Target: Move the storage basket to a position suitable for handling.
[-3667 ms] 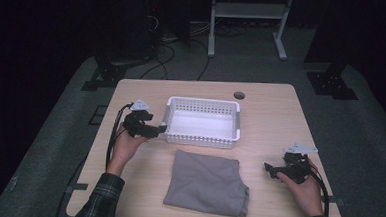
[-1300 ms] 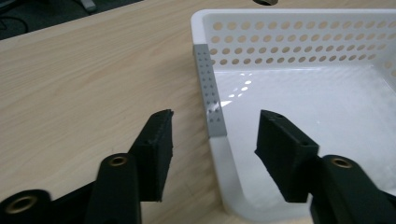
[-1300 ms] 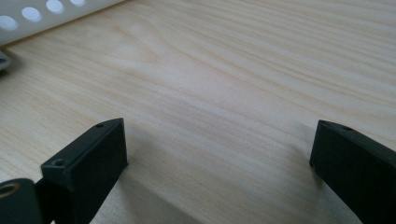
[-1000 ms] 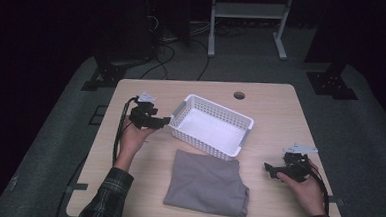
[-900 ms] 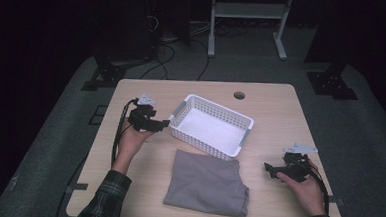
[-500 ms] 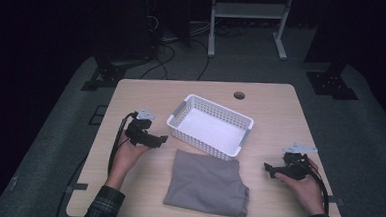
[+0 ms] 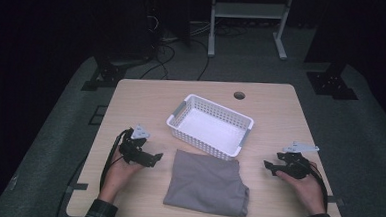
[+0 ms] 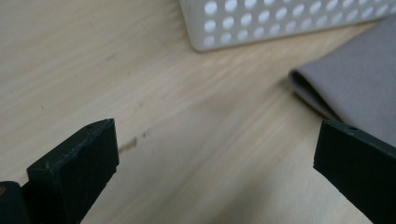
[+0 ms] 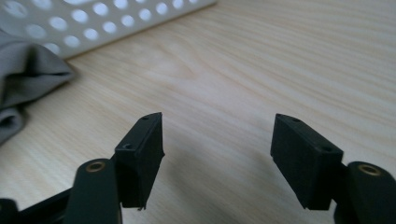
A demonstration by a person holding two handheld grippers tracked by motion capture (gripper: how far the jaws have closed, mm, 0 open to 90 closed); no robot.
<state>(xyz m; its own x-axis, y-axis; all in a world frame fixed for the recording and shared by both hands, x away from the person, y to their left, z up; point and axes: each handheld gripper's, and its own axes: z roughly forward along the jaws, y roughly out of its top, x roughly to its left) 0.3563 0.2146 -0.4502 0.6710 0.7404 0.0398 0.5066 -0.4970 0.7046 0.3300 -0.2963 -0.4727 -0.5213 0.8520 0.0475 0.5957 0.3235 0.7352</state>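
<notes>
Since the earlier frame, left gripper (image 7: pixel 153 156) has let go of the white basket (image 7: pixel 210 126), now skewed mid-table, and dropped toward the folded grey cloth (image 7: pixel 206 183) lying just in front of it, jaws just opening wide and empty. Right gripper (image 7: pixel 269 165), at the cloth's other side, just narrowed its jaws, still parted, nothing between. Best to pinch both near cloth edges low, lift level.

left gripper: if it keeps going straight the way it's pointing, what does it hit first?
Most likely the folded grey cloth. The left gripper points right across the table, jaws open with nothing between them, and the cloth's near edge lies just ahead; the white basket sits off that line.
</notes>
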